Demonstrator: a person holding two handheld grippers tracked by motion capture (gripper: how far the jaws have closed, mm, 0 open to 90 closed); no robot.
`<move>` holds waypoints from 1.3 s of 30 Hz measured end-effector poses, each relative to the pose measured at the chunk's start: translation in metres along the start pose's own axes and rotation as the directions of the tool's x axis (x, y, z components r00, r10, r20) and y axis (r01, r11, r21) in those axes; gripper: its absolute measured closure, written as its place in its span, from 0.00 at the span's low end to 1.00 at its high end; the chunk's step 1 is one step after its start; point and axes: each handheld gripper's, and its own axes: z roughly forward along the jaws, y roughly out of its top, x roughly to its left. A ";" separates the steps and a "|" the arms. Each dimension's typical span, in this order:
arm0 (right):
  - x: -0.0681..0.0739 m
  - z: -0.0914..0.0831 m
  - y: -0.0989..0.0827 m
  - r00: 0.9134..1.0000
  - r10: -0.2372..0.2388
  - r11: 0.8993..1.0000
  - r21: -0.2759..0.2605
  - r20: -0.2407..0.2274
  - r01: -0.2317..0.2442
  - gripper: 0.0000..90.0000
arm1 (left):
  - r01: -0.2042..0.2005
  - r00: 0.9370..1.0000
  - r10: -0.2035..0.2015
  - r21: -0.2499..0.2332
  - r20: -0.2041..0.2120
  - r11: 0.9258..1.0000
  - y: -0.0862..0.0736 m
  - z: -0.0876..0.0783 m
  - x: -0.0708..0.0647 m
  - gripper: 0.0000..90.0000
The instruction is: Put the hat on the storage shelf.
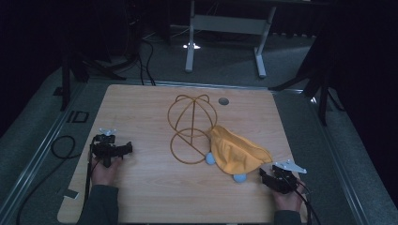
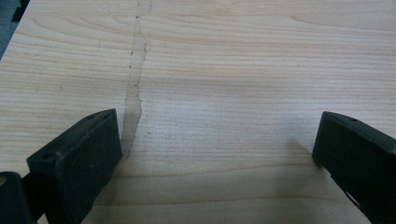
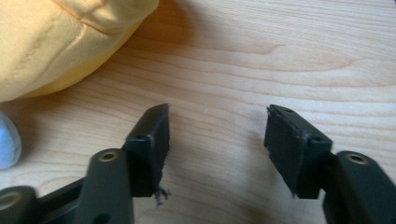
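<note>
The pale wooden surface (image 1: 141, 187) carries everything here, and most of it lies bare, with wide open room along its near edge and on its left half. Near its middle stands a gold wire frame (image 1: 191, 126) of thin bent hoops, a rounded cage above a flat ring base. Draped off the frame's right side and spreading toward the near right is a soft yellow cloth cap (image 1: 237, 152); two small pale blue rounded pieces (image 1: 240, 177) peek from under its near edge, possibly parts of the frame's feet, though the high view is too coarse to tell. Beyond the frame, near the far edge, sits a small round grey grommet (image 1: 224, 101).

Well to the left of the frame, the left gripper (image 1: 127, 149) is held low by a hand coming from the near edge, pointing right, its jaws spread wide over bare wood. Near the right of the cap, the right gripper (image 1: 263, 176) lies low, aimed left and slightly away; its jaws are apart and hold nothing, close beside the cap's edge but not touching it.
</note>
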 end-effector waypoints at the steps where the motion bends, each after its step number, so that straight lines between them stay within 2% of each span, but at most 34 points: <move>1: 0.001 -0.001 0.000 1.000 0.006 1.000 0.000 0.011 -0.006 0.48 | 0.000 1.000 0.000 0.000 0.000 1.000 0.000 0.000 0.000 0.01; 8: 0.007 -0.005 -0.001 0.998 0.035 0.999 0.025 0.042 -0.036 0.46 | 0.000 1.000 0.000 0.000 0.000 1.000 0.000 0.000 0.000 0.01; 11: 0.008 -0.006 -0.001 0.999 0.031 0.999 0.036 0.038 -0.033 0.48 | 0.001 1.000 -0.001 0.000 0.000 1.000 0.000 0.000 0.000 0.01; 13: 0.008 -0.008 0.000 0.999 0.025 0.999 0.046 0.030 -0.026 0.51 | 0.000 1.000 0.000 0.000 0.000 1.000 0.000 0.000 0.000 0.01; 19: 0.013 -0.011 0.000 1.000 -0.002 0.999 0.054 -0.015 0.003 0.75 | 0.001 1.000 -0.001 0.000 0.000 1.000 0.000 0.000 0.000 0.01; 23: 0.020 -0.015 0.002 0.998 -0.032 0.999 0.027 -0.055 0.034 0.76 | 0.001 1.000 -0.001 0.000 0.000 1.000 0.000 0.000 0.000 0.01; 28: 0.029 -0.026 0.003 0.987 -0.061 0.998 -0.040 -0.151 0.056 0.71 | 0.001 1.000 -0.001 0.000 0.000 1.000 0.000 0.000 0.000 0.01; 32: 0.035 -0.028 0.005 0.976 -0.084 0.995 -0.075 -0.199 0.070 0.70 | 0.000 1.000 0.000 0.000 0.000 1.000 0.000 0.000 0.000 0.01; 34: 0.038 -0.026 0.005 0.970 -0.092 0.994 -0.074 -0.226 0.077 0.70 | 0.001 1.000 -0.001 0.000 0.000 1.000 0.000 0.000 0.000 0.01; 39: 0.048 -0.023 0.006 0.958 -0.125 0.992 -0.053 -0.257 0.116 0.68 | 0.001 1.000 -0.001 0.000 0.000 1.000 0.000 0.000 0.000 0.01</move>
